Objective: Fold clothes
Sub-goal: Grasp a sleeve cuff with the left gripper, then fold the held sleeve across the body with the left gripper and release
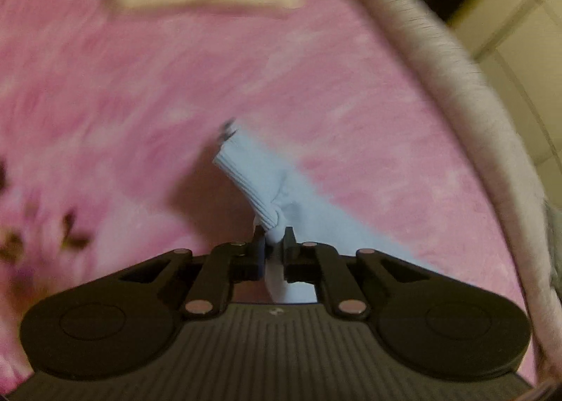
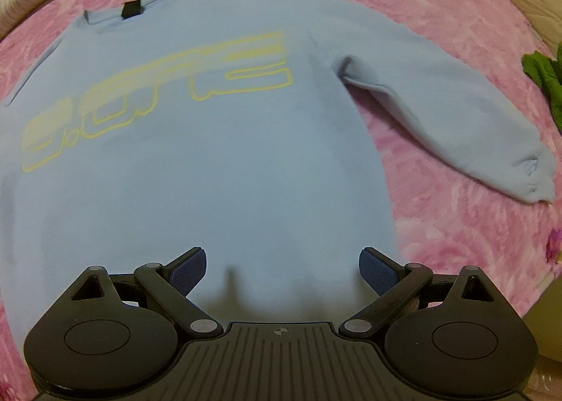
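A pink blanket is filling both views, its pale edge curving down the right side of the left wrist view. On it, across most of the right wrist view, a light blue sweatshirt is lying flat with yellow lettering in the upper left of the frame and a black tag at the collar near the top. One sleeve is stretching out toward the right edge, lying on the blanket. A green cloth is showing at the far right edge, apart from the sleeve. The right gripper is sitting at the bottom centre over the hem, its fingers spread wide – nothing between them. In the left wrist view the left gripper, low centre, is pinching a ribbed cuff – the fabric is bunching between its pressed-together fingers and rising toward mid-frame
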`<state>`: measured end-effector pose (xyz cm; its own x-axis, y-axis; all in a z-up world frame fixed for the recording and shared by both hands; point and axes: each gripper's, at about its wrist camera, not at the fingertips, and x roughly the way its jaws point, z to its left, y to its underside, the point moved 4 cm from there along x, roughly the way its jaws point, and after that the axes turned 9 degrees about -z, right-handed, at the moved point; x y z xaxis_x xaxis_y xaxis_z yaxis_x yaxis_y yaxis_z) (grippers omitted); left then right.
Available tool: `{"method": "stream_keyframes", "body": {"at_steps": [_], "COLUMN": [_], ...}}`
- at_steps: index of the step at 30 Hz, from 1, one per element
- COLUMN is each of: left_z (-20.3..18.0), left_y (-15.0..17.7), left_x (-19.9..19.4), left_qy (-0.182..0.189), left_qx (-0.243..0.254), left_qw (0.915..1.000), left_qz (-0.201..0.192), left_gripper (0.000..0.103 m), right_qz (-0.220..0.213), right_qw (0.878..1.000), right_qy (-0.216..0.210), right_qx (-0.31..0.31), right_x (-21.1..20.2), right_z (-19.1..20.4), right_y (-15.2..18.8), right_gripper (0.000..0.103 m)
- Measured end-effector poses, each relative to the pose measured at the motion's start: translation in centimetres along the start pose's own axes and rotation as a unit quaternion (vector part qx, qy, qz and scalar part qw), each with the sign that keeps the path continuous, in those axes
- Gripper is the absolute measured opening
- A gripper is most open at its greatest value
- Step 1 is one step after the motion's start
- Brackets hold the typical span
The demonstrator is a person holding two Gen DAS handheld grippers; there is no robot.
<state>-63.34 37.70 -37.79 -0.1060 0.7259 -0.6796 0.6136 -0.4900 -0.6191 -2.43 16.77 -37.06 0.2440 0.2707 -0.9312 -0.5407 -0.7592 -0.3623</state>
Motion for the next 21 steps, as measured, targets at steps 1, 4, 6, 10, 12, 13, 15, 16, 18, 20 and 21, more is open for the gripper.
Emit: {"method": "stream_keyframes", "body": {"at_steps": [1,4,6,10,12,13,15,16,18,20,21], "left_z": [-2.1,-9.0,-14.0,-23.1,-26.5,-27.7,-29.4,-29.5,-28.4,-27.3,-26.3], "left_y": [-0.4,-0.8,-0.3,4.5,9.1,11.8,17.1,19.5,22.2,24.9,25.2], "left_x": [-1.0,-3.6,-5.4,-9.3,-10.8,-11.0,-11.1,-10.9,-10.1,-9.3,-8.9], "left_qy": [0.018,0.074,0.123,0.26,0.335,0.363,0.393,0.378,0.341,0.303,0.285], "left_qx": [0.029,0.125,0.175,0.22,0.221,0.225,0.23,0.24,0.262,0.283,0.288], "left_qw": [0.9992,0.9868,0.9723,0.9379,0.9159,0.9026,0.8793,0.8784,0.8796,0.8782,0.8803], "left_qz": [-0.018,-0.071,-0.094,-0.065,0.005,0.055,0.139,0.167,0.203,0.238,0.246], "left_gripper": [0.005,0.005,0.005,0.005,0.02,0.041,0.044,0.044,0.042,0.039,0.039], "right_qz": [-0.001,-0.002,-0.006,-0.015,-0.023,-0.027,-0.034,-0.036,-0.041,-0.049,-0.052], "right_qw": [1.0,1.0,1.0,1.0,0.999,0.999,0.998,0.997,0.995,0.992,0.991], "right_qy": [-0.001,-0.005,-0.009,-0.007,-0.003,-0.002,0.001,0.003,0.0,-0.02,-0.034], "right_qx": [0.002,0.011,0.015,0.021,0.031,0.039,0.058,0.069,0.093,0.113,0.122], "right_x": [0.1,0.2,0.1,-0.1,-0.2,-0.1,-0.1,-0.1,0.0,-0.1,-0.1], "right_z": [-0.4,-1.7,-2.6,-4.8,-6.1,-6.9,-8.2,-8.9,-10.0,-10.6,-10.7], "right_y": [-0.2,-0.8,-1.3,-2.3,-2.8,-3.1,-3.5,-3.8,-4.2,-4.6,-4.8], "right_gripper": [0.097,0.097,0.097,0.097,0.097,0.097,0.097,0.097,0.097,0.096,0.096]}}
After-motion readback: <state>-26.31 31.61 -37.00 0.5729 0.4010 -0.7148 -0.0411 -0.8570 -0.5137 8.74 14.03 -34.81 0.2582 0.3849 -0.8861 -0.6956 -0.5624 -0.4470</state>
